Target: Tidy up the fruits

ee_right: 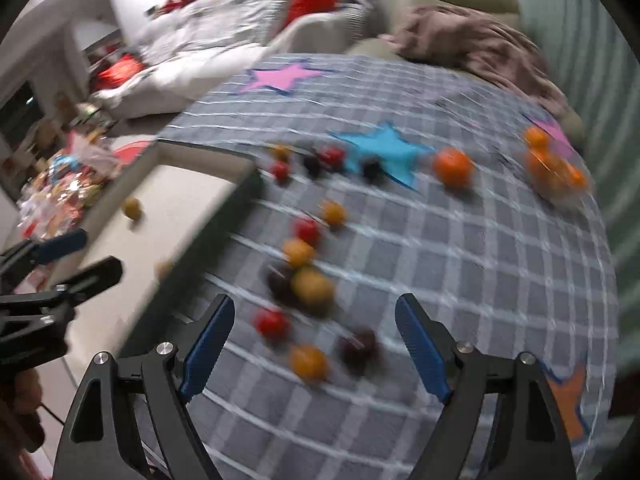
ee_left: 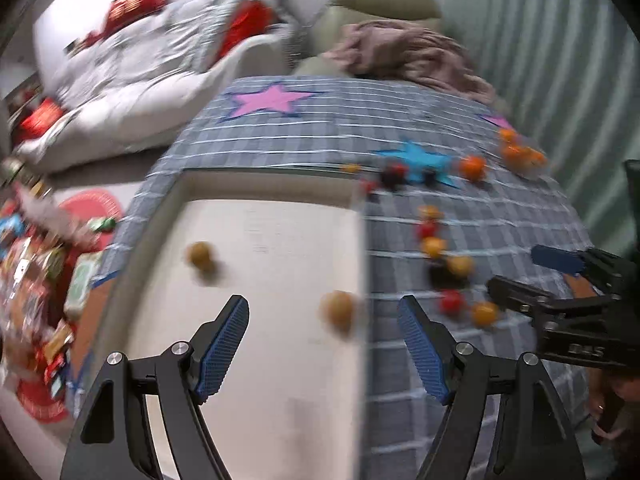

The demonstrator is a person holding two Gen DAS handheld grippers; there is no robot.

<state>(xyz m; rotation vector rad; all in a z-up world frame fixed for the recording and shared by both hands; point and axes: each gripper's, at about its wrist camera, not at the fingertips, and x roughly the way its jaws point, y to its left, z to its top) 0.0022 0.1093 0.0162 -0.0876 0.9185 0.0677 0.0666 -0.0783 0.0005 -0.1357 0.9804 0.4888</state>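
Fruits (ee_right: pixel 308 288) on checked cloth, just beyond wide-open right claw (ee_right: pixel 316 344).

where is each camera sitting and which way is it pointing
Left wrist: on the left gripper, angled down over the white tray; open jaws and the right gripper show.
Right wrist: on the right gripper, angled down at fruits on the checked cloth; open jaws and the left gripper show.
Shared: tray, fruits, cloth.
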